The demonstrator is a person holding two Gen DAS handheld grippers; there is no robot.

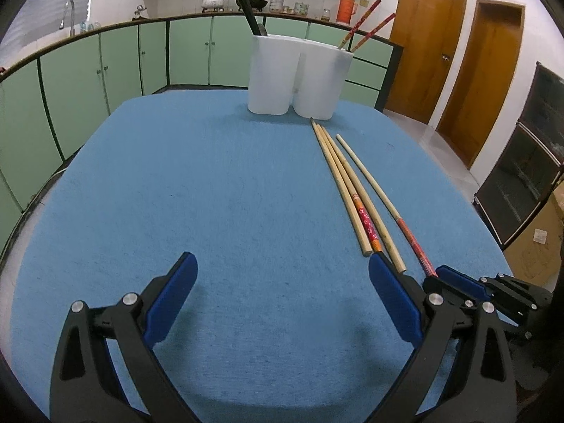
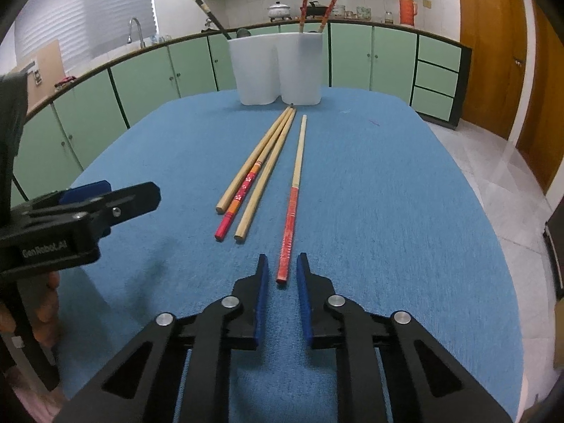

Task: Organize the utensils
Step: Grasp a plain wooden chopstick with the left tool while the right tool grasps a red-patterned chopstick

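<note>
On a blue table (image 2: 387,176), the right gripper (image 2: 282,264) brackets the red end of a lone chopstick (image 2: 294,190), jaws narrowed but apparently not pinching, likely for the white holder (image 2: 278,70) behind; the left gripper (image 1: 282,264) waits spread, empty.

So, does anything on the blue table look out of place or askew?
Yes: four chopsticks lie loose on the blue tablecloth before the white two-compartment holder, while others stand inside. One red-ended chopstick lies apart, between the right gripper jaws.
</note>
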